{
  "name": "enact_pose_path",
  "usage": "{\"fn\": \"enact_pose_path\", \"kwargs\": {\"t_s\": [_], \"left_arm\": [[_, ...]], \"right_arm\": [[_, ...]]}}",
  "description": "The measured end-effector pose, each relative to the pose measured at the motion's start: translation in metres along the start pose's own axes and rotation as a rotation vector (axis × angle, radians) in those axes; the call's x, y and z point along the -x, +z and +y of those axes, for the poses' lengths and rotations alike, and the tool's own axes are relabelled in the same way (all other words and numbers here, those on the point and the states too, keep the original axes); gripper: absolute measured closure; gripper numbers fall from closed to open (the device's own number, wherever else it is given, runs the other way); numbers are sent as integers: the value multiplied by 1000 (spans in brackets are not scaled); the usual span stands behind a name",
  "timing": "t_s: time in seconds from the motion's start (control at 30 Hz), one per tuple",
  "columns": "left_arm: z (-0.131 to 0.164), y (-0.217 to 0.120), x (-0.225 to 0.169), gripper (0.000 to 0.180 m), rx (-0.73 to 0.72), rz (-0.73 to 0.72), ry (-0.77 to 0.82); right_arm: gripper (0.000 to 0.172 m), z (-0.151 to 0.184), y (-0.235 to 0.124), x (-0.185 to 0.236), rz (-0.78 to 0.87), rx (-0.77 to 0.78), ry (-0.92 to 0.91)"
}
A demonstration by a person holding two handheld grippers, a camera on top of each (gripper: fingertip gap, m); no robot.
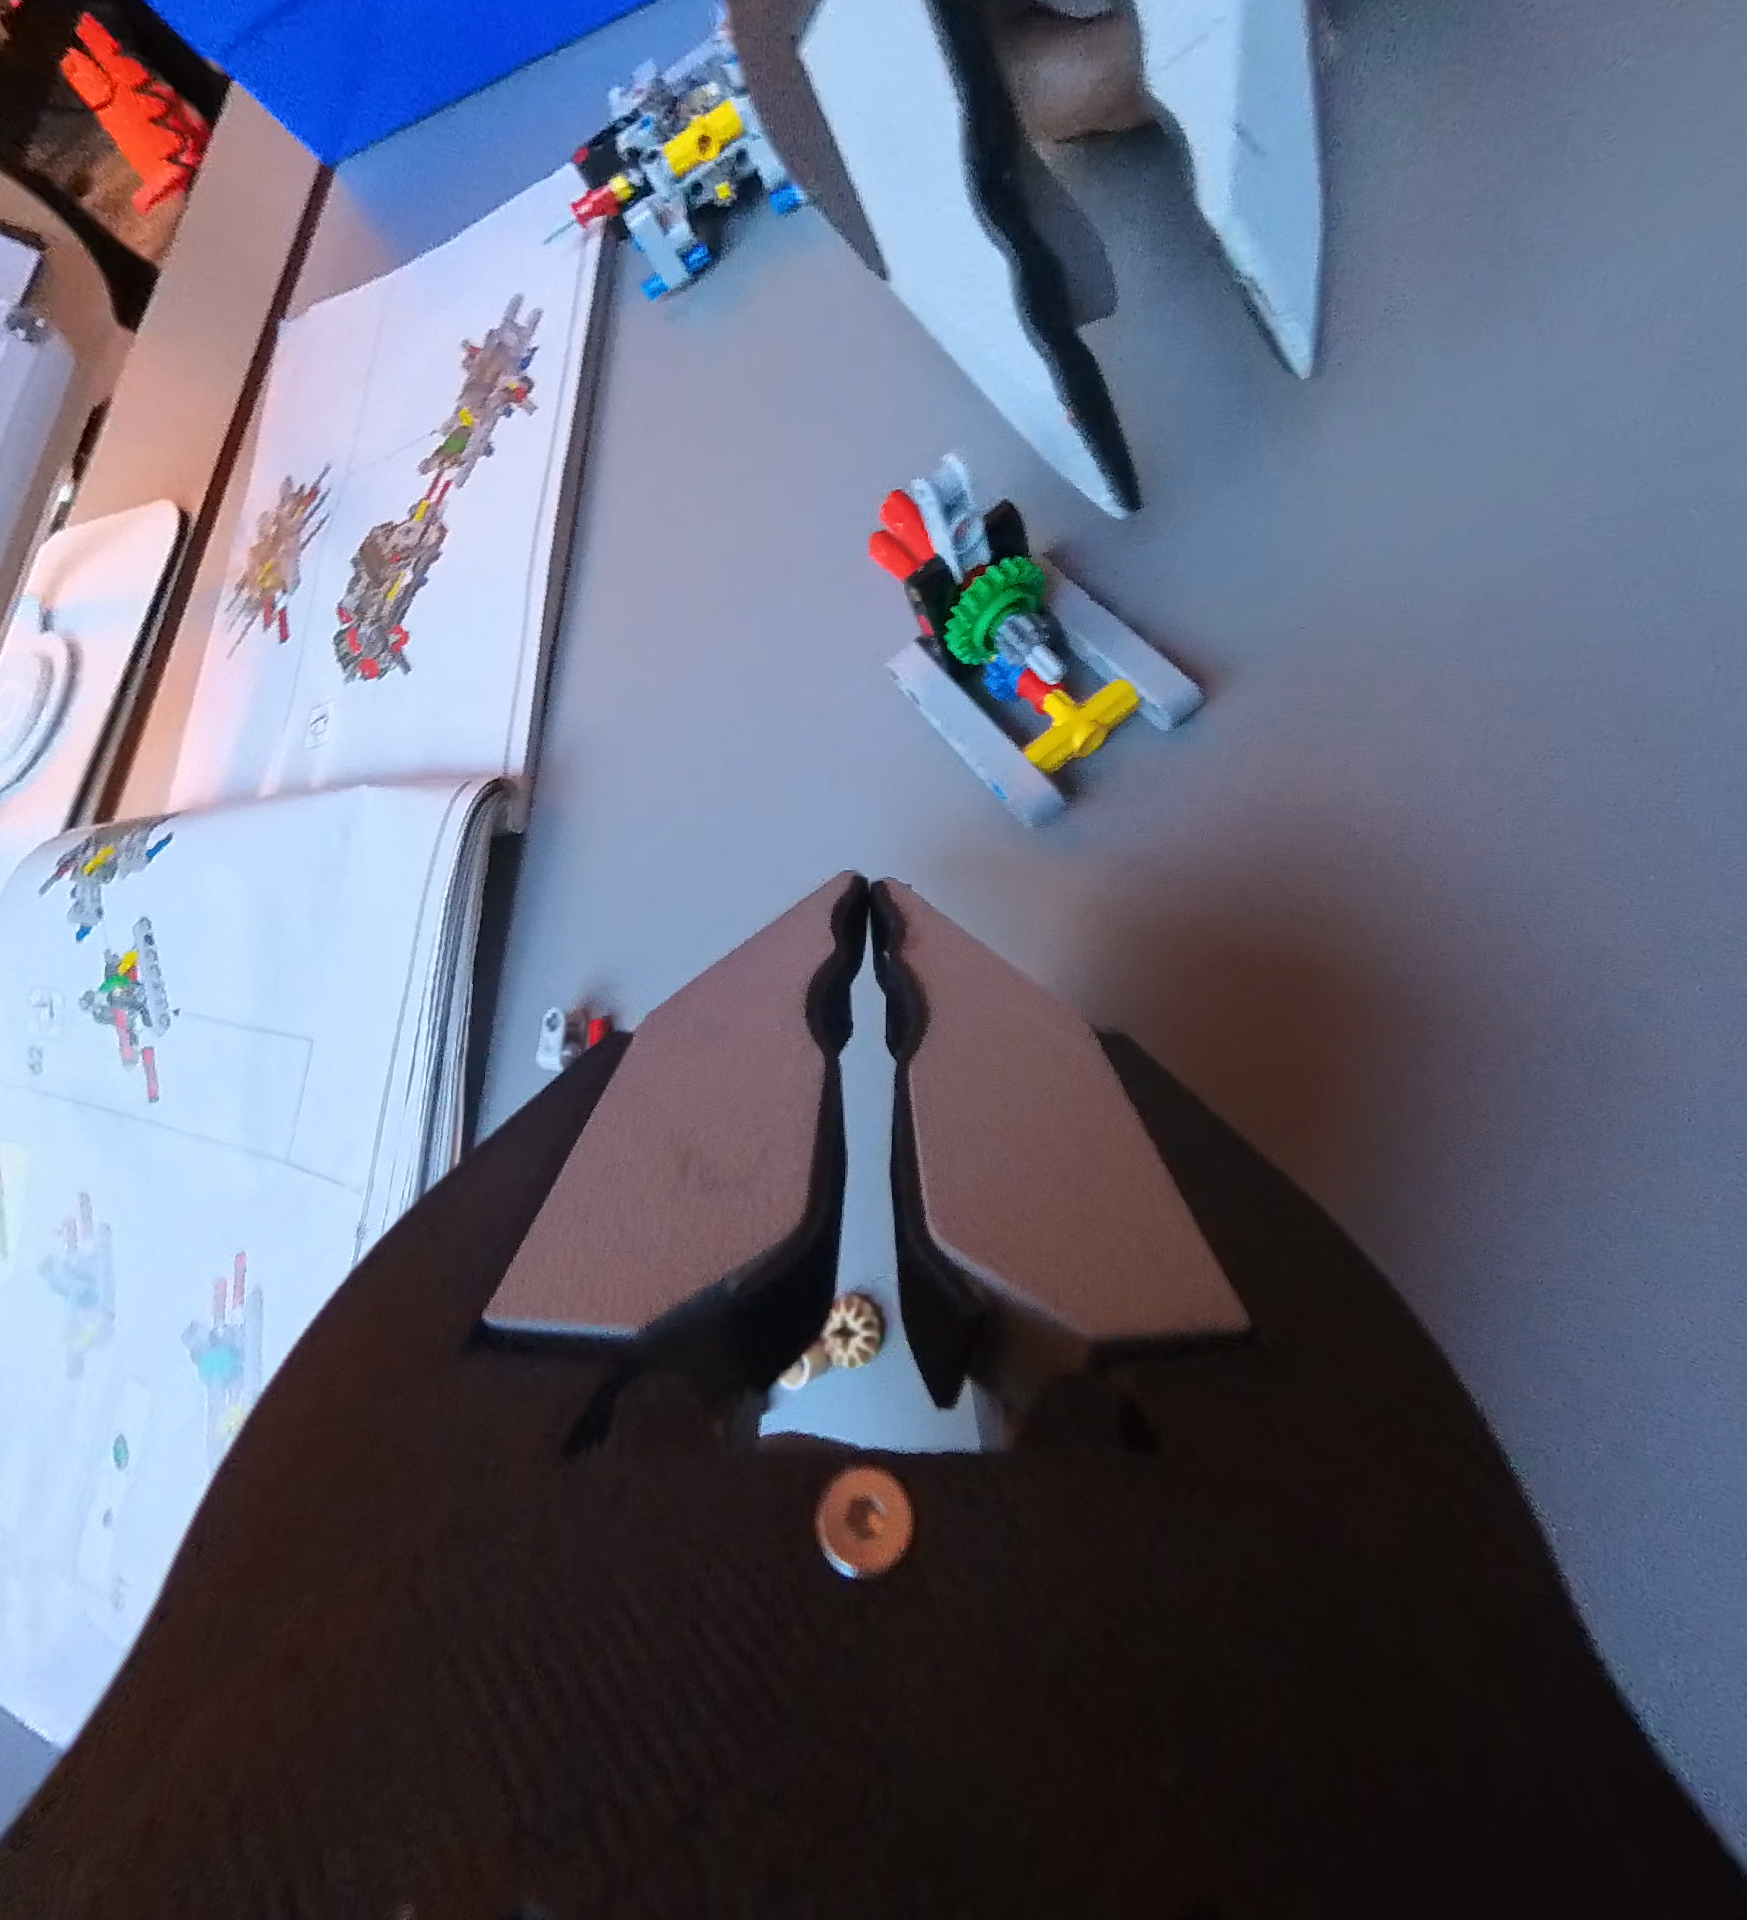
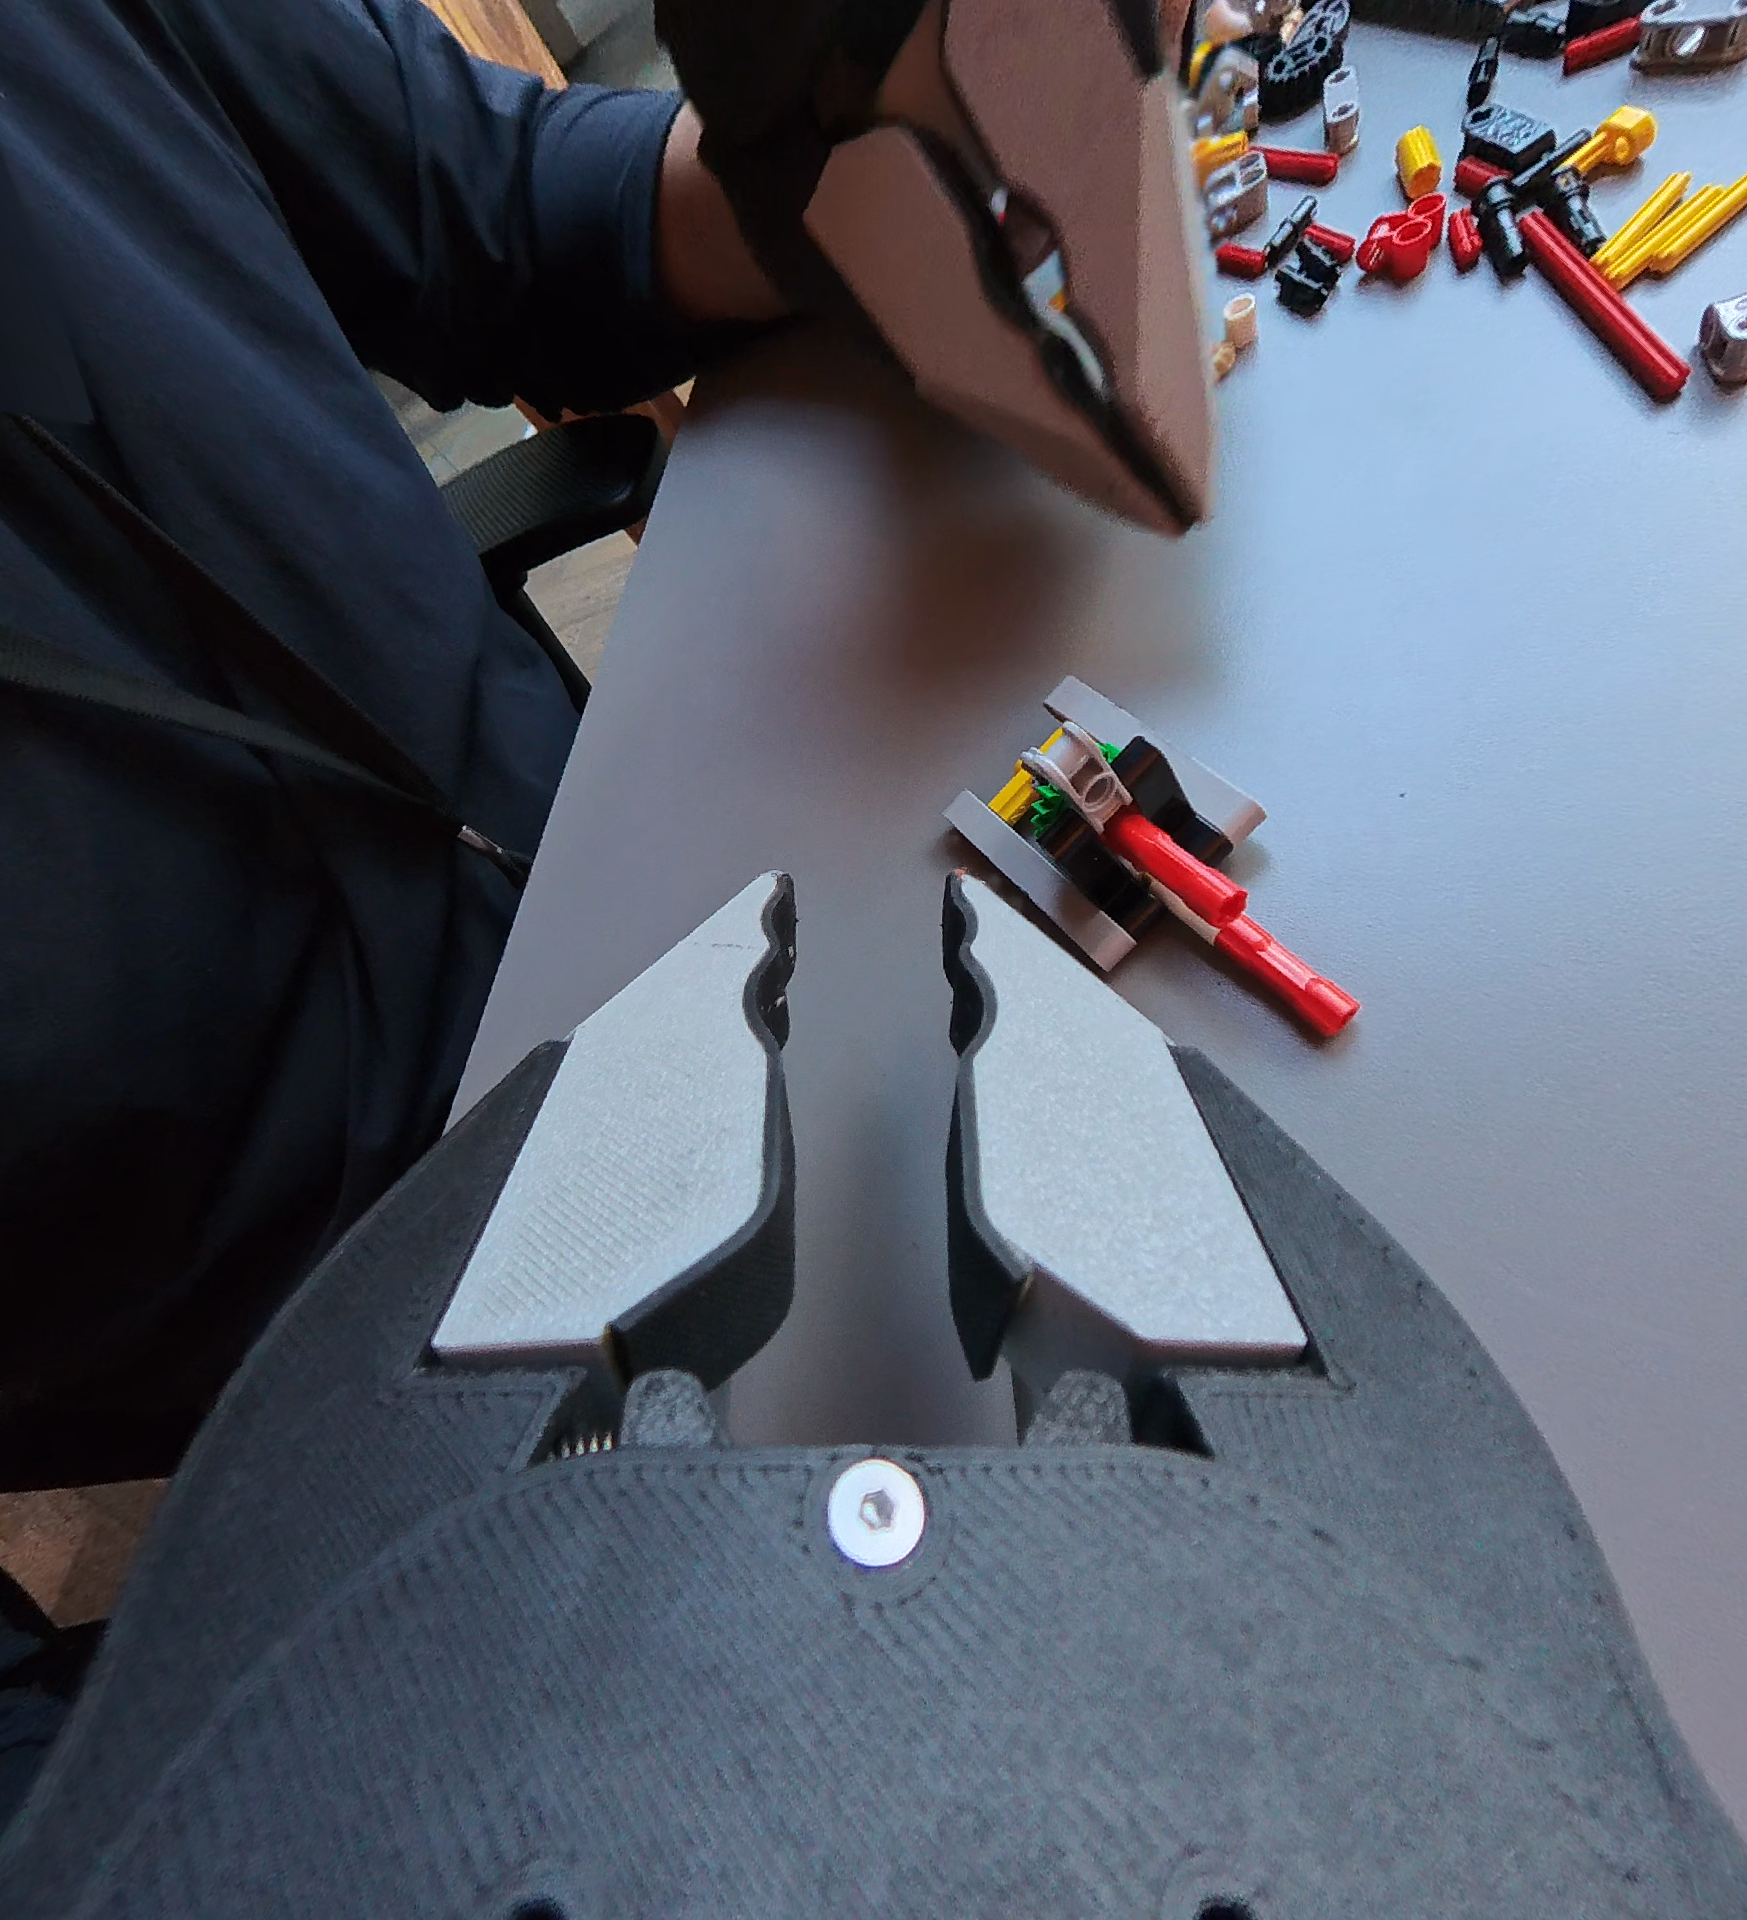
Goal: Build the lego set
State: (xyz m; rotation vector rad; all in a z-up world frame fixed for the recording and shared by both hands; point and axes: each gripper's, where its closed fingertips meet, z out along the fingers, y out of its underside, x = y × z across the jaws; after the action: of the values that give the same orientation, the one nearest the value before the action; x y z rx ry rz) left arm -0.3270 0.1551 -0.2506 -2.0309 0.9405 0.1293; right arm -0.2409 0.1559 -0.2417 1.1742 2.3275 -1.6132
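Overhead, the left gripper [image 1: 869, 883] was held with its fingertips together on nothing, above the grey table [image 1: 1471, 935]. Beyond it, a small brick assembly [image 1: 1025, 644] with a green gear lay on the table. The right gripper [image 2: 869, 883] was spread apart, bare, just beside that assembly [image 2: 1129, 831]. Loose parts [image 2: 1523, 197] were scattered far right.

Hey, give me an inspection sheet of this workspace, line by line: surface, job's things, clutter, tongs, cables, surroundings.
Surface: smooth grey table.
Job's things: small grey-framed brick assembly with green gear and red axles, lying between both tongs.
Clutter: loose red, yellow and black plastic pins and axles; second grey brick assembly with yellow part; open illustrated instruction booklet.
Tongs: left tongs shut, nothing between tips; right tongs open, empty.
Cables: nothing seen.
Surroundings: person's dark sleeve; blue box.
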Motion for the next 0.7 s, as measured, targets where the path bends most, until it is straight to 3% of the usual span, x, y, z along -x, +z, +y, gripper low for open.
{"fn": "enact_pose_path", "kwargs": {"t_s": [0.37,0.57,0.7], "left_arm": [[-10,20,-37,180,29,94,97],[-25,31,-46,180,-12,105,70],[-48,47,-58,180,3,87,42]], "right_arm": [[148,-26,-33,-15,245,-191,-93],[149,-41,-76,-7,355,-435,-67],[149,-32,-103,3,405,-555,-26]]}}
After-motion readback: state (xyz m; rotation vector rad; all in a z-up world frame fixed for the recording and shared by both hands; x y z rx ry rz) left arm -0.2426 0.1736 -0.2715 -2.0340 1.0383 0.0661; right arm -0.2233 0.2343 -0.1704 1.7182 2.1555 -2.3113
